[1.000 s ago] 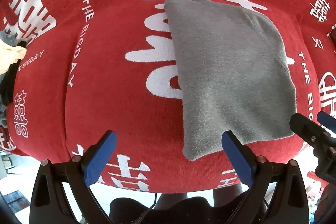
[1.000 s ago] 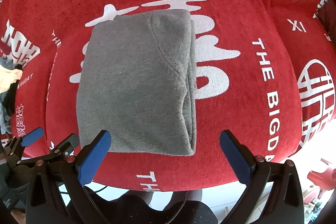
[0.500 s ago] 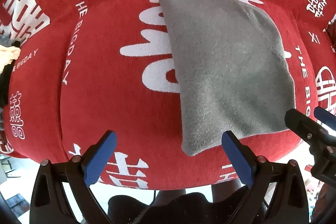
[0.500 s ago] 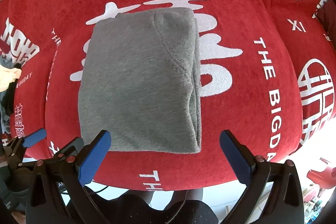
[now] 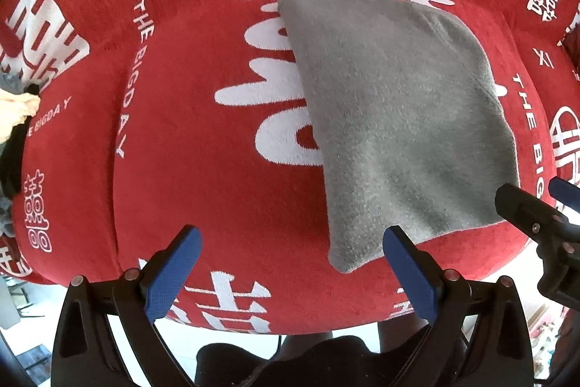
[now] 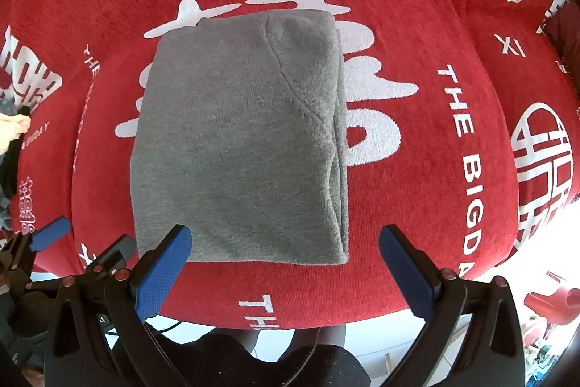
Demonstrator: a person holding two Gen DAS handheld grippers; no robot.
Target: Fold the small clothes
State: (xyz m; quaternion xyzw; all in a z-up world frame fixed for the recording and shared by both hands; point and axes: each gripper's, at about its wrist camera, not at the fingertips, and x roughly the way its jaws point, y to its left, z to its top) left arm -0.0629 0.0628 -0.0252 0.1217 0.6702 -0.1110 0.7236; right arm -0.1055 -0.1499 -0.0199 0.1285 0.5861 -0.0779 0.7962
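Observation:
A grey fleece garment [image 5: 391, 118] lies folded into a flat rectangle [image 6: 239, 140] on the red cloth with white lettering. My left gripper [image 5: 290, 263] hovers open above the cloth near its front edge, its right pad over the garment's near left corner. Over the garment's near edge my right gripper [image 6: 282, 263] is open too, with nothing between the blue pads. In the left wrist view the right gripper [image 5: 536, 205] shows at the far right; the left gripper [image 6: 79, 242] shows at lower left in the right wrist view.
The red cloth [image 5: 163, 133] covers a cushioned surface whose front edge drops off just below the grippers. A pile of cream, black and grey clothes [image 5: 14, 118] sits at the far left. A red object [image 6: 551, 300] stands on the floor at lower right.
Both grippers have drifted slightly; the garment sits a little lower and closer in the views. It lies flat and unmoved, and both grippers stay open.

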